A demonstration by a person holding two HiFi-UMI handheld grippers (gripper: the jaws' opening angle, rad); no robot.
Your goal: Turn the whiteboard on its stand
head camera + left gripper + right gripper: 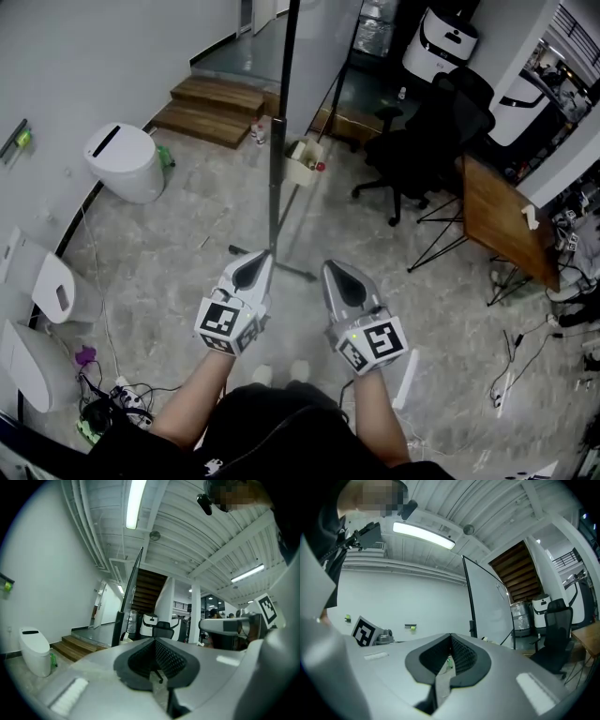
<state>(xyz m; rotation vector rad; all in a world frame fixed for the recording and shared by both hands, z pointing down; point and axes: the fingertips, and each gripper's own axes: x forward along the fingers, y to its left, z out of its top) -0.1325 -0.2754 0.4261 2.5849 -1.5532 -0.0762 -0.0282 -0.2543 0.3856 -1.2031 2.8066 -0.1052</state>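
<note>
The task is sitting at its approach step: neither gripper is touching the whiteboard (280,141). The board is standing straight ahead of the person and showing edge-on in the head view as a thin dark upright line. The foot of its stand (298,273) is resting on the floor just beyond the gripper tips. The left gripper (251,270) and right gripper (339,278) are hovering side by side, both forearms reaching forward and tips pointing toward the stand. Both pairs of jaws are pressing together with nothing between them. Next, I judge, 1 gripper needs to be reaching the board's near edge and pushing it round on its pivot.
</note>
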